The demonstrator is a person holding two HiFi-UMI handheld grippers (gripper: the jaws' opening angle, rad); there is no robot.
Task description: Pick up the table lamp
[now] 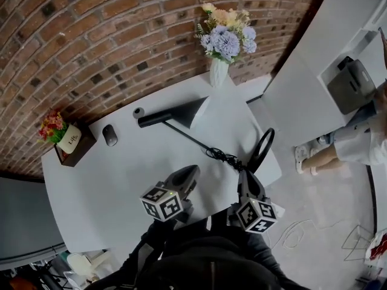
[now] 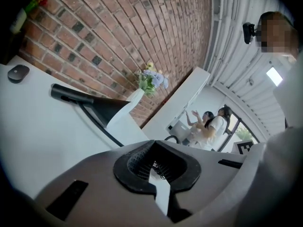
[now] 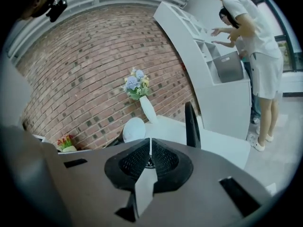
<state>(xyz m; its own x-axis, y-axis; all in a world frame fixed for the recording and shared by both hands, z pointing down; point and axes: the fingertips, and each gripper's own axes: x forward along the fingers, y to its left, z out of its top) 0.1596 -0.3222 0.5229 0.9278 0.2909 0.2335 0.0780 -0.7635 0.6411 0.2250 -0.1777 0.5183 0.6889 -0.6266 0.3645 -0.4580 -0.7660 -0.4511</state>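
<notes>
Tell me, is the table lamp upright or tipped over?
Tipped over: the table lamp lies along the white table, its round base on edge.

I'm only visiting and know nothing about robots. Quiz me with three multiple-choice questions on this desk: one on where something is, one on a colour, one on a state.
1. Where does the white vase stand?
A. at the table's far edge, by the brick wall
B. on the floor
C. between the grippers

2. What colour is the table lamp's arm?
A. red
B. black
C. yellow

3. How do the jaws of the left gripper and the right gripper stand?
A. both wide open
B. clamped on the lamp
C. both shut, empty

Answers: 1 A, the vase stands next to the bricks; 2 B, the arm is plainly black; 3 C, each gripper view shows the pads together with nothing between.
</notes>
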